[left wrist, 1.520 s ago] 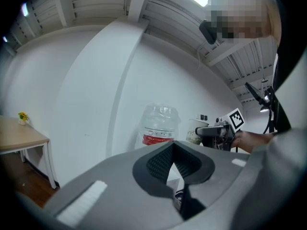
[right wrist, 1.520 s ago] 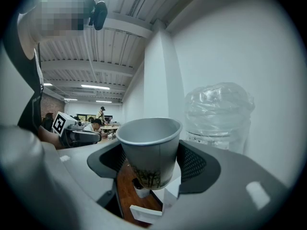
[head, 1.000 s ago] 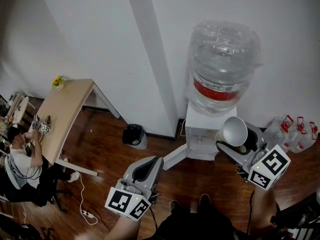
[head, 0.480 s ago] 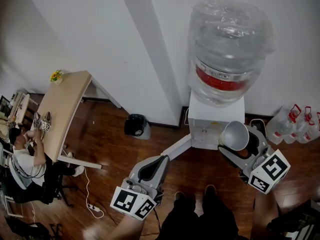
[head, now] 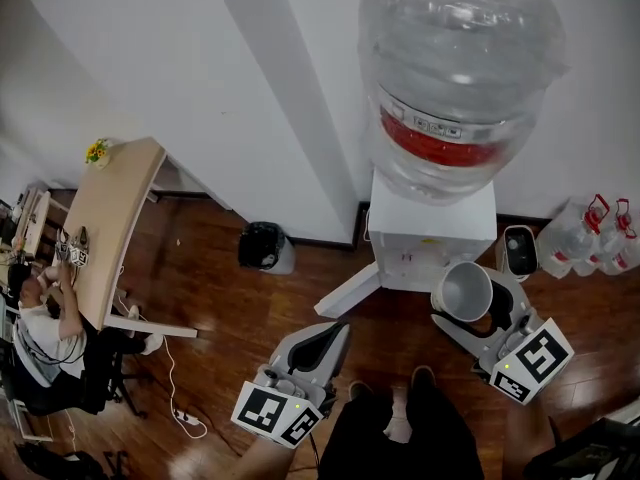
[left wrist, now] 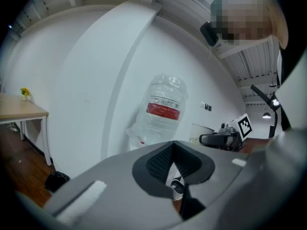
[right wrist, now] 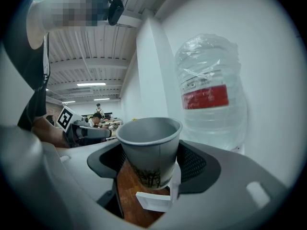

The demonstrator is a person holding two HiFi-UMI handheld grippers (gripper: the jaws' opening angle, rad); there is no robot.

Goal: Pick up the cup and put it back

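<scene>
A grey paper cup point(head: 462, 291) stands upright between the jaws of my right gripper point(head: 478, 300), which is shut on it just in front of the white water dispenser point(head: 430, 233). The right gripper view shows the cup point(right wrist: 149, 150) held at its lower half by the right gripper point(right wrist: 151, 171), with the big water bottle point(right wrist: 211, 97) behind it. My left gripper point(head: 322, 340) hangs lower left over the wooden floor, jaws together and holding nothing. In its own view the left gripper point(left wrist: 175, 169) faces the bottle point(left wrist: 163, 111).
A large clear bottle point(head: 455, 78) tops the dispenser. Several water jugs point(head: 592, 236) stand on the floor at the right. A black bin point(head: 262, 246) sits by the wall. At the far left a person point(head: 40, 318) sits at a wooden table point(head: 115, 218).
The head view has shifted toward the dispenser, which now looms larger. The right gripper with the cup sits lower in view, the cup more upright. The left gripper has drifted slightly right.
</scene>
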